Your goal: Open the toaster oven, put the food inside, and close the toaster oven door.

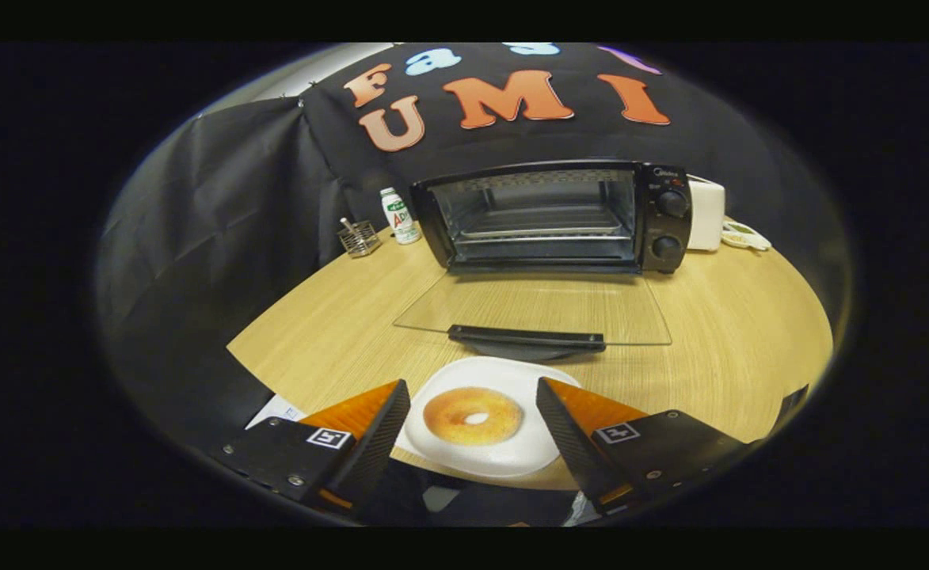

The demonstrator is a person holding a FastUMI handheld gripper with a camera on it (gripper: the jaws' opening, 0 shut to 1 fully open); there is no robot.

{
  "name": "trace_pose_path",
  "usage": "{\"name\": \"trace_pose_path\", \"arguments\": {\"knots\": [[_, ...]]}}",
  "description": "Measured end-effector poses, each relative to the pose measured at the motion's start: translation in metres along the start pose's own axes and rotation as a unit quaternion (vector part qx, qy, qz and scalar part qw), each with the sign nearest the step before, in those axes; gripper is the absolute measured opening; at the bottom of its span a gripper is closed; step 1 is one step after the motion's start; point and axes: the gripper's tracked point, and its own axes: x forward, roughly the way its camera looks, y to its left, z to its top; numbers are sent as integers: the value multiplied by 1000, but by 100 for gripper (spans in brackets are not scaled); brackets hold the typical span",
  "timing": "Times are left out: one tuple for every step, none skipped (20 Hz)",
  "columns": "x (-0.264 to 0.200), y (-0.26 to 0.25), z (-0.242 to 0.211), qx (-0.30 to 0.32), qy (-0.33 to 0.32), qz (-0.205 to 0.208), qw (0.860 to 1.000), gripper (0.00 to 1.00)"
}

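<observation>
Hovering wide open and empty, tool (473, 392) flanking bagel (473, 415) on white plate (512, 459) at lower centre. Beyond, toaster oven (551, 215) on pale wood bench (733, 332), glass door (533, 309) folded flat. Upper left: bottle (398, 215), wire holder (359, 237) against black cloth wall (218, 214).

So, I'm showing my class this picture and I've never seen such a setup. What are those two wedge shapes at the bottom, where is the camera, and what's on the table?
The wedges are the two fingers of a hand-held gripper; the camera rides on it and looks forward along them. They stand open and hold nothing. Between them lies a bagel on a white plate. Beyond, on the wooden table, a toaster oven stands with its glass door folded down flat. Beside the oven stand a small bottle and a wire holder.
</observation>
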Motion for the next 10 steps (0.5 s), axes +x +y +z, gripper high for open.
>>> {"name": "trace_pose_path", "arguments": {"knots": [[1,3,-6,-8,5,1,1000,96],[1,4,-13,-16,12,2,1000,96],[2,3,-20,-21,18,-1,1000,96],[6,2,-26,-25,29,-6,999,96],[9,-1,-33,-25,38,-10,999,96],[12,-5,-38,-24,45,-20,999,95],[14,-8,-41,-20,48,-27,998,94],[16,-7,-44,-18,51,-30,998,93],[16,-6,-38,-13,36,-32,999,89],[18,-6,-43,-11,43,-33,998,85]]}}
